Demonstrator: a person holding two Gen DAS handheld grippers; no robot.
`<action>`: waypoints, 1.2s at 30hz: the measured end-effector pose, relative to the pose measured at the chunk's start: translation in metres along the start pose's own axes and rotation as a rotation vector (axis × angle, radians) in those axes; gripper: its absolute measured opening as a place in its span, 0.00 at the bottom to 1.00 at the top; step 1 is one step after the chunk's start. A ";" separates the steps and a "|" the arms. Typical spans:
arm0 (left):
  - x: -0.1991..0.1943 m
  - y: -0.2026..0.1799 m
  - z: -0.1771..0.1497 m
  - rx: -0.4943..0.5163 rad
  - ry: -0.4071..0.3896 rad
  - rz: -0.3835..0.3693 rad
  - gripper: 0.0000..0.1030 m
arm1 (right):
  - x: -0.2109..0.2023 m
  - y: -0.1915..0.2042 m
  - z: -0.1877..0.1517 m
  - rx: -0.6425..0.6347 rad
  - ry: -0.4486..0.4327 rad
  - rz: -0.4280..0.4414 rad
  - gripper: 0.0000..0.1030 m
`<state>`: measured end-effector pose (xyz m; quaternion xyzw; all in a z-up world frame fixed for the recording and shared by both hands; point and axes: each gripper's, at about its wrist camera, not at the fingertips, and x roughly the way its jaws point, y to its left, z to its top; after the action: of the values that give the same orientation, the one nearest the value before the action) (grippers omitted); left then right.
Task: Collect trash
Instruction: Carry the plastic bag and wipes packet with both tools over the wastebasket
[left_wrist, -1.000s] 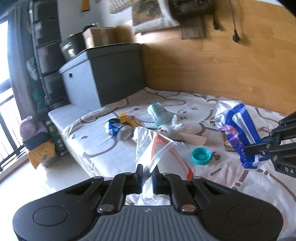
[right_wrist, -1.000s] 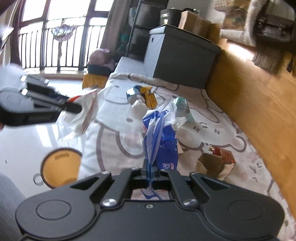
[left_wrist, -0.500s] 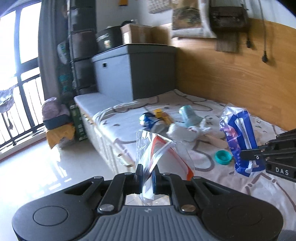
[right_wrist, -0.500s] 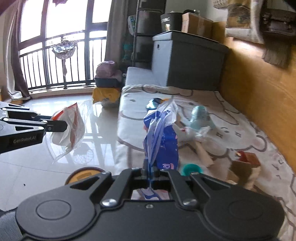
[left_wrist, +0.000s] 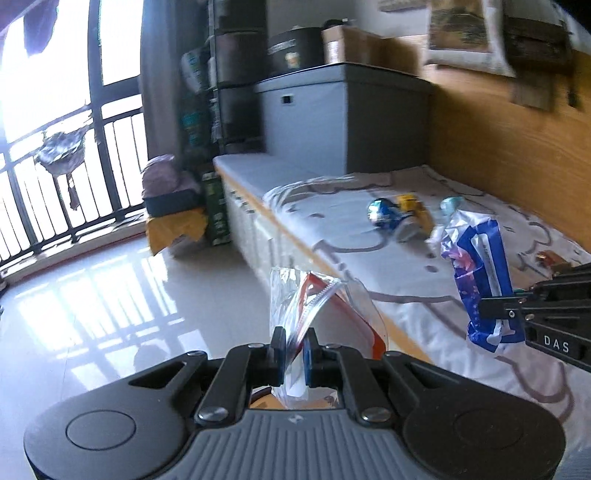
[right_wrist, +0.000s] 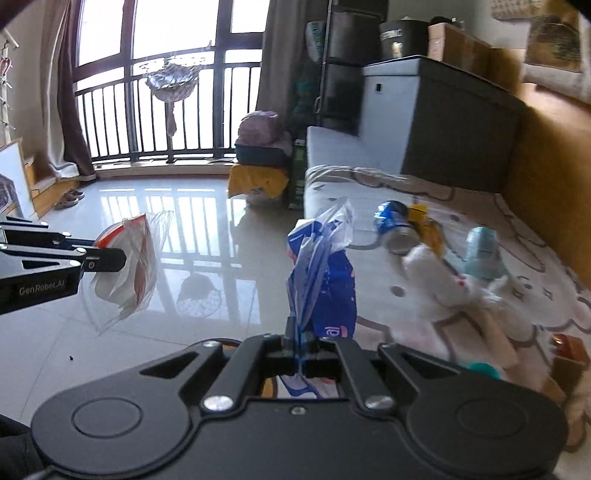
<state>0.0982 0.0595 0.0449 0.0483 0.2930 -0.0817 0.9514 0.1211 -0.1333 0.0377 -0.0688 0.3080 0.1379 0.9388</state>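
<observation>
My left gripper (left_wrist: 294, 343) is shut on a clear zip bag with red print (left_wrist: 314, 306), held over the shiny floor beside the bed; in the right wrist view the same clear zip bag (right_wrist: 129, 266) hangs from the left gripper (right_wrist: 118, 258). My right gripper (right_wrist: 300, 338) is shut on a crumpled blue and white plastic wrapper (right_wrist: 325, 273), which also shows in the left wrist view as the blue wrapper (left_wrist: 480, 273) at the right gripper (left_wrist: 484, 308). On the bed sheet lie a crushed blue can (right_wrist: 393, 229), a yellow pack (right_wrist: 424, 221), a teal cup (right_wrist: 480, 254) and white tissue (right_wrist: 436, 273).
The low bed (left_wrist: 369, 266) with a cartoon sheet runs along a wooden wall (left_wrist: 498, 147). A grey storage box (left_wrist: 343, 118) stands at its far end. Piled bags (right_wrist: 258, 155) and balcony bars (right_wrist: 147, 118) lie beyond the glossy floor (right_wrist: 147, 332). A teal lid (right_wrist: 480, 369) and a small carton (right_wrist: 569, 350) sit near.
Both grippers have swung left off the bed toward the floor, each still holding its bag. The window and floor now fill more of both views.
</observation>
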 end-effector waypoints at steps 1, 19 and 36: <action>0.002 0.004 -0.001 -0.010 0.003 0.008 0.10 | 0.004 0.003 0.002 -0.002 0.001 0.005 0.01; 0.068 0.054 -0.027 -0.126 0.107 0.067 0.10 | 0.104 0.032 0.003 -0.019 0.115 0.118 0.01; 0.190 0.072 -0.079 -0.193 0.322 0.063 0.10 | 0.260 0.045 -0.032 0.107 0.438 0.278 0.01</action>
<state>0.2230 0.1174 -0.1241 -0.0217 0.4465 -0.0144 0.8944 0.2902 -0.0409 -0.1453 -0.0040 0.5173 0.2309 0.8241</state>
